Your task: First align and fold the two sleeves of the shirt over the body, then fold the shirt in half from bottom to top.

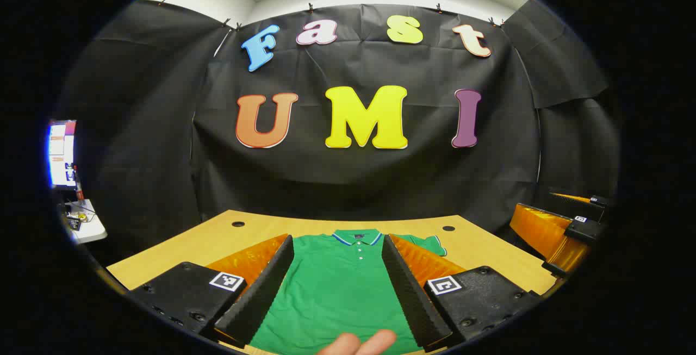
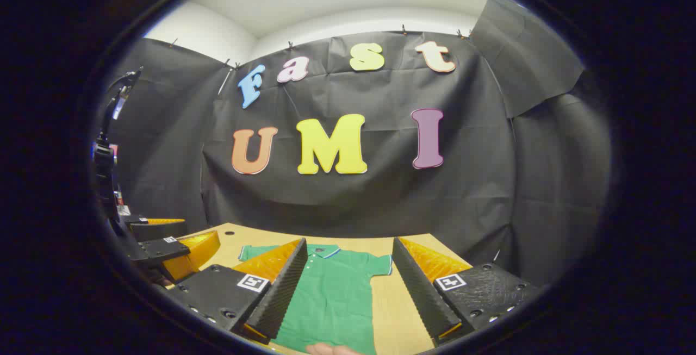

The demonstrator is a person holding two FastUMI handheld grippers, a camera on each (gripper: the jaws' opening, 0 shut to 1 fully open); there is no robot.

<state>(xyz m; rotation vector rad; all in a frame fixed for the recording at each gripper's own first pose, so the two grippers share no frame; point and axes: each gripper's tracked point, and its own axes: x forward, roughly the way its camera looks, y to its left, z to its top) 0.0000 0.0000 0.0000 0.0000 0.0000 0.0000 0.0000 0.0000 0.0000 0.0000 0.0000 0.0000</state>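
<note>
A green polo shirt lies flat on the wooden table, collar toward the far wall. One short sleeve spreads out to the right of the body. My left gripper hovers open above the shirt's chest, with fingers wide apart and nothing between them. In the right gripper view the shirt shows with its sleeve lying out to the right. My right gripper is open over the shirt's right side. The other gripper shows at the left edge of that view.
Fingertips of a hand rest at the shirt's near edge, also seen as a hand in the right gripper view. Two cable holes sit in the table near the booth wall. A small white table with clutter stands far left.
</note>
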